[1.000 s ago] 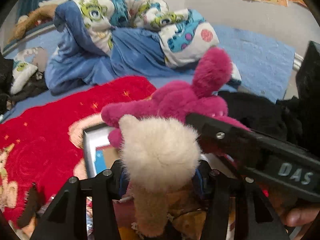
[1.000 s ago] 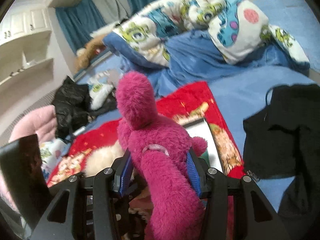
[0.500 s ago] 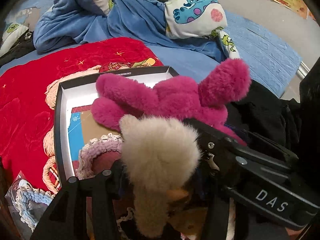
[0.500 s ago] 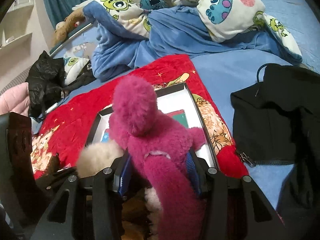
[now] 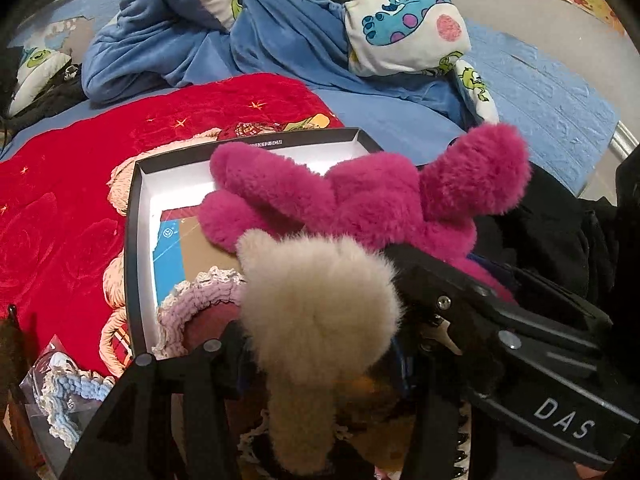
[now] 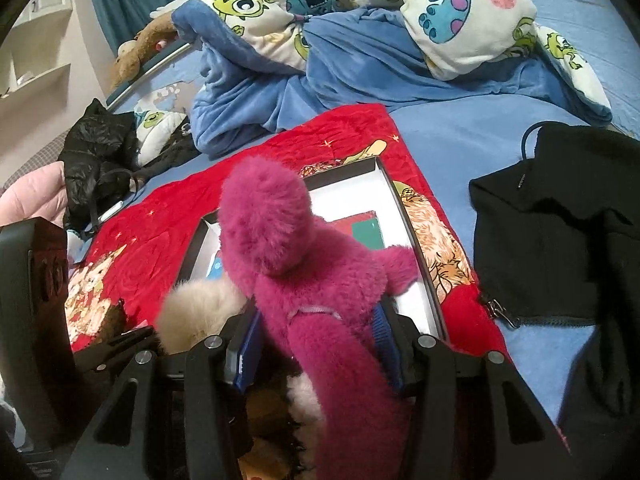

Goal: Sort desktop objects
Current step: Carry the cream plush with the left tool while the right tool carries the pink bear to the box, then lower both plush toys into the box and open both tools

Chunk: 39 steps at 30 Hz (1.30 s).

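The left gripper (image 5: 316, 344) is clamped on a cream plush toy (image 5: 316, 312), whose fluffy head bulges out ahead of the jaws and hides the fingertips. The right gripper (image 6: 316, 344) is clamped on a magenta plush toy (image 6: 316, 280); its blue pads (image 6: 385, 340) press into the toy's narrow body, and the head and one short limb stick out forward past the jaws.

Ahead of and below both pairs of jaws lies a shallow black-rimmed white box (image 5: 138, 216) on a red blanket (image 5: 60, 208). The magenta toy's limbs hang over the box's far half. A crocheted pink-and-white piece (image 5: 192, 300) lies in the near part, just in front of the left jaws, with a sheet of card (image 5: 192, 248) flat on the box floor beyond it.

The step in hand looks like setting both toys into the box. To do it well, bring each toy down until its bulk rests on the box floor before letting go; soft plush springs back, so a release from above may let it roll over the low rim. The magenta toy is long, so lay it along the box's length and keep its limbs inside the walls. Place the cream toy on the free floor beyond the crochet, not on top of it. Open one pair of jaws at a time, wide, since fur tends to cling to the pads, then draw back along the line of the jaws so the fingers do not drag the toy out.
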Available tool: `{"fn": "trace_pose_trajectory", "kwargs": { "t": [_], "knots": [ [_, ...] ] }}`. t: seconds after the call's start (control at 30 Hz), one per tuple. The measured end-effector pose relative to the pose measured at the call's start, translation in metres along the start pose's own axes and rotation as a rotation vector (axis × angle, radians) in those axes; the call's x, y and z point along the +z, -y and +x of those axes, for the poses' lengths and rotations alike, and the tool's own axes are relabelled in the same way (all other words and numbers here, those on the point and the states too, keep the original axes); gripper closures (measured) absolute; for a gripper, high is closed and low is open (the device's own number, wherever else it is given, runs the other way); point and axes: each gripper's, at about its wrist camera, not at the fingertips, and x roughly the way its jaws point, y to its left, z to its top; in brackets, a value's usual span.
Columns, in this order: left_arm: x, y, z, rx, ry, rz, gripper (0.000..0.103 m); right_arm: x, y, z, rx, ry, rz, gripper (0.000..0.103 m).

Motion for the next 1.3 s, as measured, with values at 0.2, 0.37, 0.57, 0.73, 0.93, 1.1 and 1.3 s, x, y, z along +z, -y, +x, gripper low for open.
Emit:
{"fn": "trace_pose_trajectory", "kwargs": {
  "t": [0.2,0.37,0.57,0.73,0.93,1.1,1.3],
  "knots": [
    [-0.001,0.003,-0.003,0.027,0.012,0.016,0.05,-0.001,-0.001,0.0,0.003,0.0,-0.003,0.053],
    [-0.001,0.004,-0.005,0.028,0.017,0.025,0.044,-0.001,-0.001,-0.001,0.008,0.002,0.004,0.051],
    [-0.001,0.008,-0.017,0.052,0.071,0.05,0.016,0.0,0.001,-0.006,0.058,0.024,0.032,0.033],
    [-0.001,0.009,-0.025,0.06,0.108,0.058,0.0,0.001,0.003,-0.012,0.1,0.046,0.051,0.0],
    [0.0,0.013,-0.034,0.059,0.148,0.074,0.0,0.003,0.012,-0.016,0.139,0.061,0.099,0.0],
    [0.001,0.012,-0.035,0.059,0.146,0.069,0.0,0.003,0.013,-0.017,0.133,0.065,0.103,0.0],
    [0.001,0.01,-0.035,0.061,0.151,0.06,0.0,0.004,0.014,-0.017,0.11,0.071,0.11,0.0]
  ]
}}
